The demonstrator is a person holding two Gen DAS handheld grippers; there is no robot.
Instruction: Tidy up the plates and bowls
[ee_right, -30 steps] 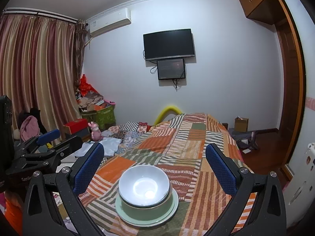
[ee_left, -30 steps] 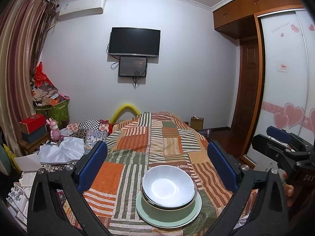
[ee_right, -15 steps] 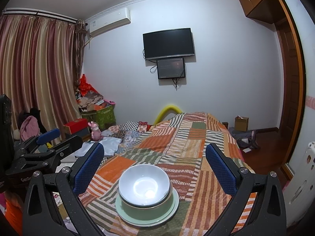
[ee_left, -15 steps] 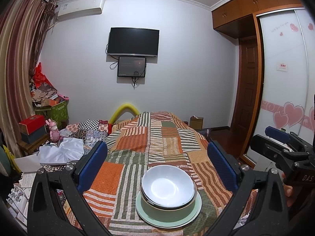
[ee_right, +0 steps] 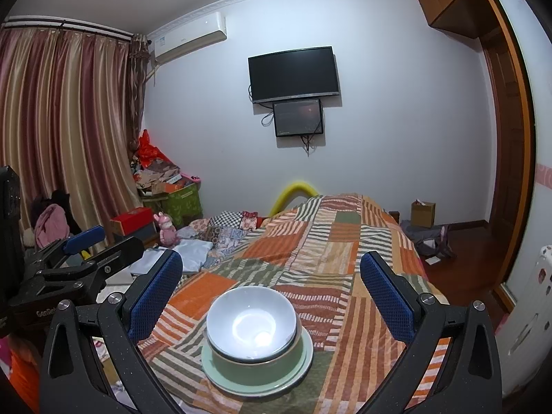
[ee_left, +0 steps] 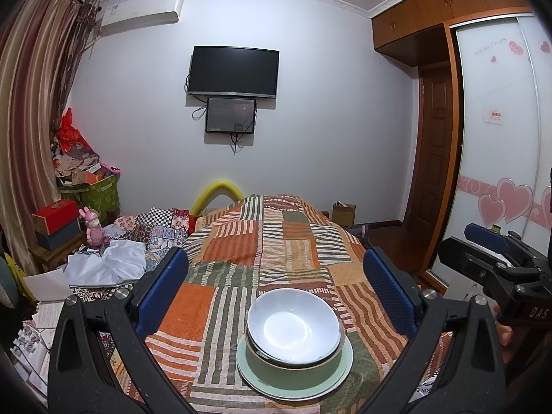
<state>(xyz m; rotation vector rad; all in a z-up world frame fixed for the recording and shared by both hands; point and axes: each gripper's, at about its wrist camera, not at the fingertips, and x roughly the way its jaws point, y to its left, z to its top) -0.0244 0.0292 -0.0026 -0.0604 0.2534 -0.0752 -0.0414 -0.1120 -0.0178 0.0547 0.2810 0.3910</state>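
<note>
Stacked bowls (ee_left: 294,333) on plate (ee_left: 296,384) near bed edge (ee_left: 241,403).

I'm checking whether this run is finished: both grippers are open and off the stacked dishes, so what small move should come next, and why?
Probably just ease both grippers back. The white bowl sits nested in the green bowl on the green plate, the stack looks level on the bedspread, and the left gripper and right gripper hold nothing.

White bowl (ee_left: 294,323) nested upright in green bowl (ee_left: 296,369), on pale green plate (ee_left: 345,367), stacked on patchwork bedspread (ee_left: 276,241)
</note>
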